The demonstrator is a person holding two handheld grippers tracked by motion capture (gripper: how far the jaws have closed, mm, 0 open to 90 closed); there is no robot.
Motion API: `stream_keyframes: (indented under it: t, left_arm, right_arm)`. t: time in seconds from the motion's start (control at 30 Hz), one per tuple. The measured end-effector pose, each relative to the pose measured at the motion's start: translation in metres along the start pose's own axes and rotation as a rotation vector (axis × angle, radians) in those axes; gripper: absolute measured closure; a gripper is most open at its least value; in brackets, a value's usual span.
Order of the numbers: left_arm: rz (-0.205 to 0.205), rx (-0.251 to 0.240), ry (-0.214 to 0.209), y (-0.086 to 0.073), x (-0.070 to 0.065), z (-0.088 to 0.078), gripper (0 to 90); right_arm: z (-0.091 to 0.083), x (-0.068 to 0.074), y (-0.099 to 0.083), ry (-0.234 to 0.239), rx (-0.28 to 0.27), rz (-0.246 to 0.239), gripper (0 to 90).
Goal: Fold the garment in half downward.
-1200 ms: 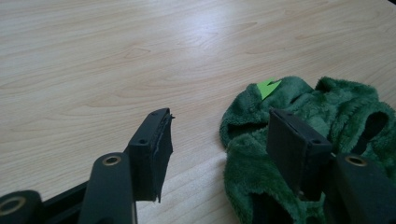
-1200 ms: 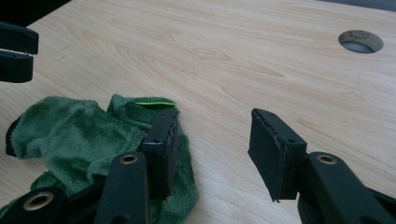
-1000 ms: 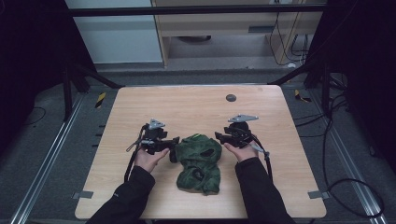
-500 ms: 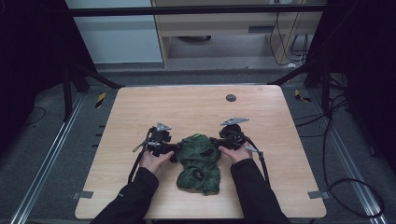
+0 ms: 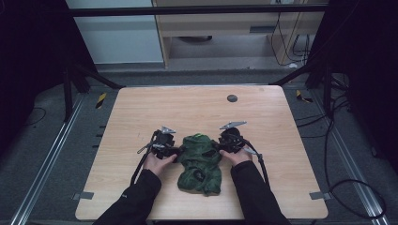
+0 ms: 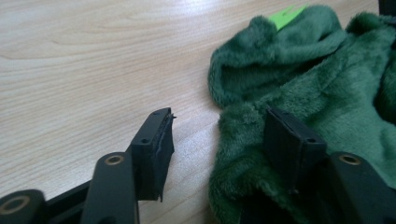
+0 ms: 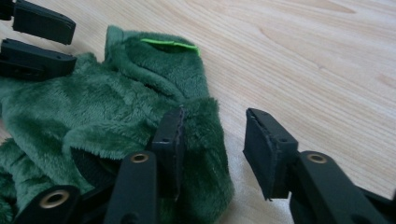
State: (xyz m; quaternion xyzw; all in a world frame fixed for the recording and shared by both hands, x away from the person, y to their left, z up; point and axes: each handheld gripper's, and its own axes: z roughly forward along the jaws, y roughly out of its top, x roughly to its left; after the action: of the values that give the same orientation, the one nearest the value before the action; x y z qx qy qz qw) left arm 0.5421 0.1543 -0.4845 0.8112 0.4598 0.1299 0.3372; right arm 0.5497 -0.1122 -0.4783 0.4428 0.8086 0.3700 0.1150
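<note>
A crumpled dark green fleece garment lies on the wooden table near its front edge, a bright green tag at its far end. My left gripper stands open at the cloth's left edge, and in the left gripper view a fold of fleece lies between the jaws. My right gripper stands open at the cloth's right edge; in the right gripper view the garment's edge reaches into the gap. The tag and the left gripper show farther off.
A small dark round disc sits on the table's far side. Cables trail from both grippers toward the front edge. Black frame posts and grey floor with more cables surround the table.
Both hands have moved inward toward each other, bringing the open grippers from beside the garment up against its left and right edges. The garment has stayed in place.
</note>
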Motion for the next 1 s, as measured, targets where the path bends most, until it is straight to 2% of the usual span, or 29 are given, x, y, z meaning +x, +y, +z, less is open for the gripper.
stream_keyframes:
  t: [0.2, 0.37, 0.57, 0.8, 1.0]
  left_arm:
    - [-0.014, 0.012, -0.017, -0.002, 0.000, 0.003, 55.0]
    - [-0.010, 0.015, -0.040, -0.001, -0.004, 0.005, 69.5]
    - [-0.004, 0.016, -0.043, -0.001, -0.005, 0.004, 80.6]
    - [0.005, -0.002, -0.056, 0.000, -0.005, 0.000, 84.8]
    - [-0.004, -0.041, -0.067, 0.003, -0.002, -0.011, 85.3]
  right_arm:
    - [0.002, 0.001, -0.002, 0.015, 0.026, -0.007, 71.3]
    - [0.004, 0.002, -0.003, 0.018, 0.046, -0.008, 82.7]
    - [0.001, 0.002, -0.003, 0.029, 0.036, -0.016, 86.8]
    - [-0.006, 0.002, -0.002, 0.039, 0.009, -0.015, 87.5]
    - [-0.011, 0.001, -0.001, 0.045, -0.010, -0.016, 87.7]
